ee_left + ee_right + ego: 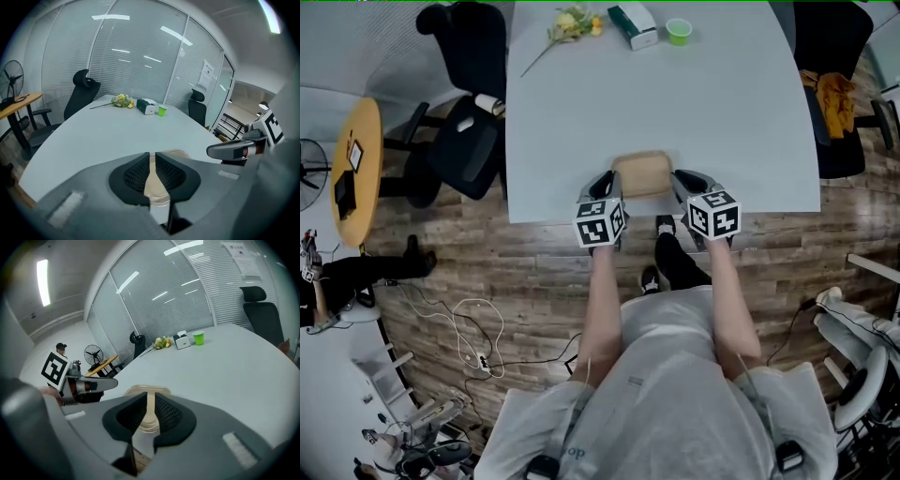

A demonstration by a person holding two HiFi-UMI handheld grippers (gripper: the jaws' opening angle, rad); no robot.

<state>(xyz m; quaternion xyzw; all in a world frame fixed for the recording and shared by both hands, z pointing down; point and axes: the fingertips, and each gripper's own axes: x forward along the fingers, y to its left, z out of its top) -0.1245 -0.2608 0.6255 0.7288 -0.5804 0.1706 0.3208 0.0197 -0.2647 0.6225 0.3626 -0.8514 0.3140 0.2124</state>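
A shallow tan tray (643, 173) sits at the near edge of the white table (656, 103). My left gripper (612, 185) is shut on the tray's left rim. My right gripper (679, 184) is shut on its right rim. In the left gripper view the jaws (152, 161) pinch a thin tan edge, and part of the tray (180, 152) shows past them. The right gripper's jaws (150, 404) likewise clamp the tan rim, with the tray (145, 390) beyond. Each gripper appears in the other's view.
At the table's far end lie a bunch of yellow flowers (572, 23), a green and white box (633, 25) and a green cup (678, 31). Black office chairs (464, 103) (830, 94) flank the table. A round wooden side table (356, 169) stands at the left.
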